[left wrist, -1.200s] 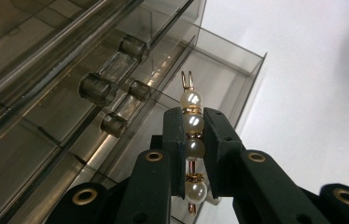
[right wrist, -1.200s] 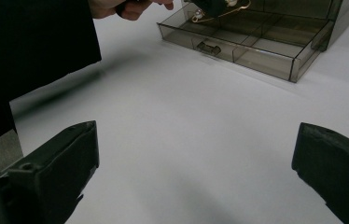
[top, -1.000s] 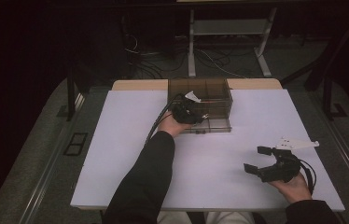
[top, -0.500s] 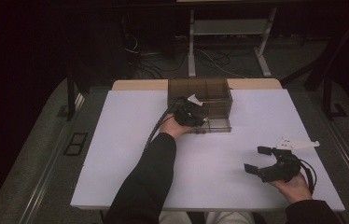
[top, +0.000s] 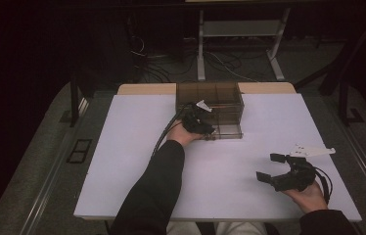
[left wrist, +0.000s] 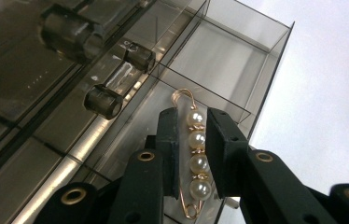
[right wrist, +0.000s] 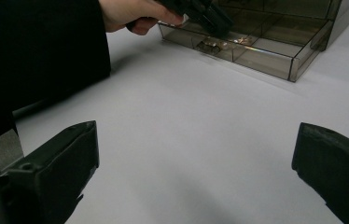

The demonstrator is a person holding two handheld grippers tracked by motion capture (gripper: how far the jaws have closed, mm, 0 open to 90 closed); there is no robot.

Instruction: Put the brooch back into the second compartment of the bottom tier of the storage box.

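Observation:
A smoky transparent drawer box [top: 220, 95] stands at the table's far middle, its bottom drawer [top: 229, 131] pulled out. My left gripper [top: 204, 128] hangs over that drawer, shut on a gold pin with several pearls [left wrist: 196, 154]; the pin lies lengthwise between the jaws. In the left gripper view the gripper [left wrist: 192, 119] is just above the drawer's divided compartments [left wrist: 219, 70]. My right gripper [top: 273, 167] rests open near the table's front right, nothing between its jaws. In the right gripper view its own jaws frame bare table [right wrist: 196, 140], with the drawer [right wrist: 266, 53] farther off.
Small gold pieces [right wrist: 217, 44] lie in a drawer compartment under the left gripper [right wrist: 207, 16]. Round drawer knobs [left wrist: 102, 100] stick out beside the held pin. The white tabletop [top: 137, 161] spreads between the hands. A metal stand [top: 240, 29] and cables sit beyond the table.
My left gripper has shifted slightly right and forward, from the box front to above the open drawer. The right gripper has stayed put.

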